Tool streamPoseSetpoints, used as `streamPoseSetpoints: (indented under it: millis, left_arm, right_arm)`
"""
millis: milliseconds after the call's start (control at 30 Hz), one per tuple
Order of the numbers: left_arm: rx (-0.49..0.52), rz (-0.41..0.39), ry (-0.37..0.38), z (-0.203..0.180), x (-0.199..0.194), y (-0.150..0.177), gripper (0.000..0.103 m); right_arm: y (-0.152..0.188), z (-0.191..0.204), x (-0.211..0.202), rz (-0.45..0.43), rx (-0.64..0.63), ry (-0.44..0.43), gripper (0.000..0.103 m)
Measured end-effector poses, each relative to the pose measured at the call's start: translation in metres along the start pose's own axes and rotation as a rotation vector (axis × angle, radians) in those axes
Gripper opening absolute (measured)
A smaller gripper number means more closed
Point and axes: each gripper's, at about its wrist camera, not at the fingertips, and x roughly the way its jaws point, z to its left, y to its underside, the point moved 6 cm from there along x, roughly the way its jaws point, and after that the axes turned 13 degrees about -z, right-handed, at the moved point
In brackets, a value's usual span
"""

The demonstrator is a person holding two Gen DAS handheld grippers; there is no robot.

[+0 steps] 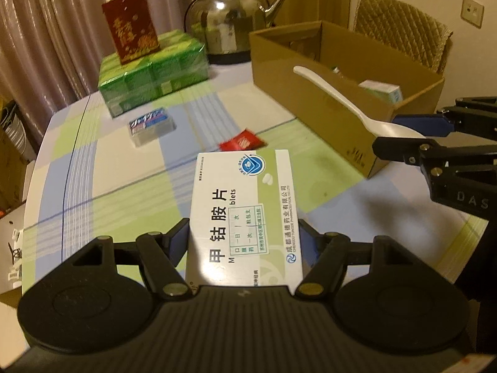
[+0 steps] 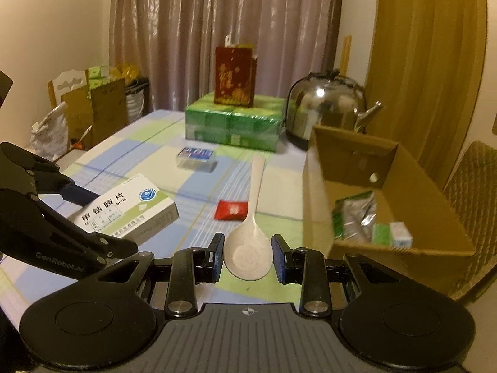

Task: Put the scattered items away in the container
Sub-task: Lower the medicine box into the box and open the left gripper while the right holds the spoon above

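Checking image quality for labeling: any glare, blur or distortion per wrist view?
Left wrist: warm dim light, glare on the medicine box near the jaws, kettle highlight, far items soft, fisheye bending. Right wrist: curtain sheen, kettle highlight, dark vignette corners, spoon sharp.

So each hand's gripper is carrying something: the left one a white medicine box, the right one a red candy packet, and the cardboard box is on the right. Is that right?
Not quite. The right gripper has the white spoon between its fingers, not the red candy packet, which lies on the table, as the right wrist view shows. The left gripper does hold the medicine box, and the cardboard box is on the right.
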Motion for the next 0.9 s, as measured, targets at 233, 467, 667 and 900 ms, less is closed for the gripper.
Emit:
streamPoseSetpoints:
  millis: [233, 467, 667, 900]
  left_arm:
    - [-0.002, -0.032, 0.019, -0.02, 0.0, -0.028, 0.067]
    - [-0.009, -0.06, 0.052, -0.047, 0.007, -0.061, 0.067]
    - [0.001, -0.075, 0.101, -0.073, 0.017, -0.084, 0.067]
    - [-0.027, -0.067, 0.138, -0.099, 0.03, -0.102, 0.067]
  right_arm:
    - [-0.018, -0.02, -0.01, -0.044, -0.004, 0.031, 0.029]
    - [-0.035, -0.052, -0.016, -0.075, -0.004, 0.081, 0.029]
    - [-0.044, -0.084, -0.016, -0.083, -0.003, 0.121, 0.029]
    - [-0.046, -0.117, -0.013, -0.085, -0.001, 0.158, 0.029]
